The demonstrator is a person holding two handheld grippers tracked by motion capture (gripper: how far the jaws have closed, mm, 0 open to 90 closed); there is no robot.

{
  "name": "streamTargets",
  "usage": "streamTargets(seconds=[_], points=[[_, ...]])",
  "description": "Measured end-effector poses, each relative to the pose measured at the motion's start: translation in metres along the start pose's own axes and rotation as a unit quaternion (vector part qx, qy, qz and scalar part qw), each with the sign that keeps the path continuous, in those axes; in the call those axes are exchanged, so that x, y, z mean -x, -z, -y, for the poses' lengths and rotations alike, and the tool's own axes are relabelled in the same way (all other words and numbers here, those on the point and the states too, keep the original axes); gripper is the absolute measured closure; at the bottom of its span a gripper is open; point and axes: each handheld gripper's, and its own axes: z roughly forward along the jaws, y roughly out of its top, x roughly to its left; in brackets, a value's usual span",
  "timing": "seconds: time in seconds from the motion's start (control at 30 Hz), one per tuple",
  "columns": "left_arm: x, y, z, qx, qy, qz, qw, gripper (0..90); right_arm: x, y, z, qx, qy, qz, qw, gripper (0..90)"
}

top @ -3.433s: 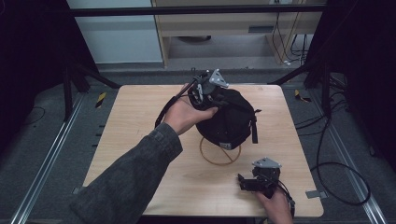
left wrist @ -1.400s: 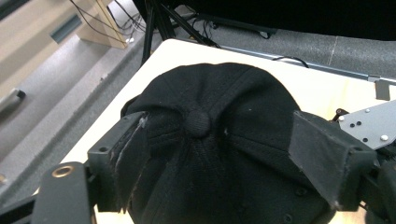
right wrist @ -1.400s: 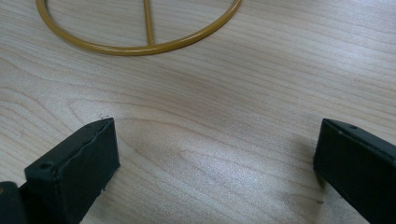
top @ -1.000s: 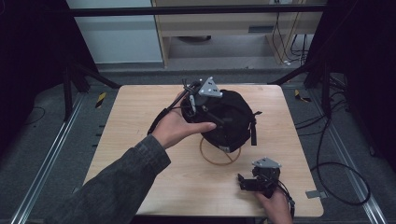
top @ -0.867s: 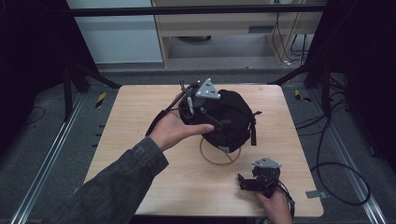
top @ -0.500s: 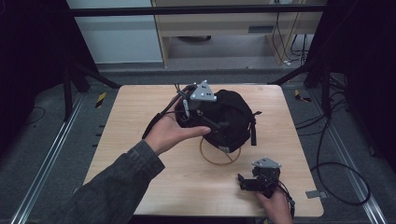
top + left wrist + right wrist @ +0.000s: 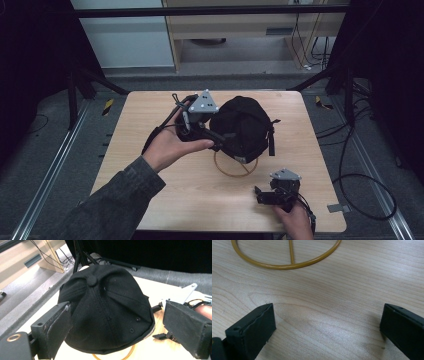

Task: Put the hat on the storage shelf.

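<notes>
A black baseball cap point(image 7: 242, 129) sits crown up on a yellow wire ring stand point(image 7: 235, 171) in the middle of the wooden table point(image 7: 150, 110). My left gripper point(image 7: 212, 135) is at the cap's left side, held by a hand, open. In the left gripper view the cap point(image 7: 105, 310) lies just beyond the left gripper point(image 7: 117, 315), whose wide-spread jaws touch nothing. My right gripper point(image 7: 261, 194) rests low near the table's front right edge. It is open, and in the right gripper view the right gripper point(image 7: 327, 315) has bare wood between its jaws and the ring point(image 7: 287, 265) ahead.
The table's front edge runs right by the right hand point(image 7: 292, 220). A cable point(image 7: 160, 127) trails from the left gripper across the table's left half. Metal frame legs point(image 7: 75, 85) and a wooden cabinet point(image 7: 240, 30) stand on the floor behind the table.
My left gripper has drawn back from the top of the cap, to the left and toward the person. The cap stays on its ring. The right gripper has not moved.
</notes>
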Motion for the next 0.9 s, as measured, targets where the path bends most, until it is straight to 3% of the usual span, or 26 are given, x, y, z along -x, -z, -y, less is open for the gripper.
streamTargets(seconds=[0.57,0.9], points=[[-0.010,0.023,0.026,-0.002,0.004,-0.019,0.9998,7.7,0.000,0.000,0.000,-0.001,-0.002,0.000,1.0000,0.3],[-0.016,0.039,0.060,-0.011,0.010,-0.028,0.9995,6.6,0.000,0.000,0.000,0.000,0.000,0.000,1.0000,0.3]])
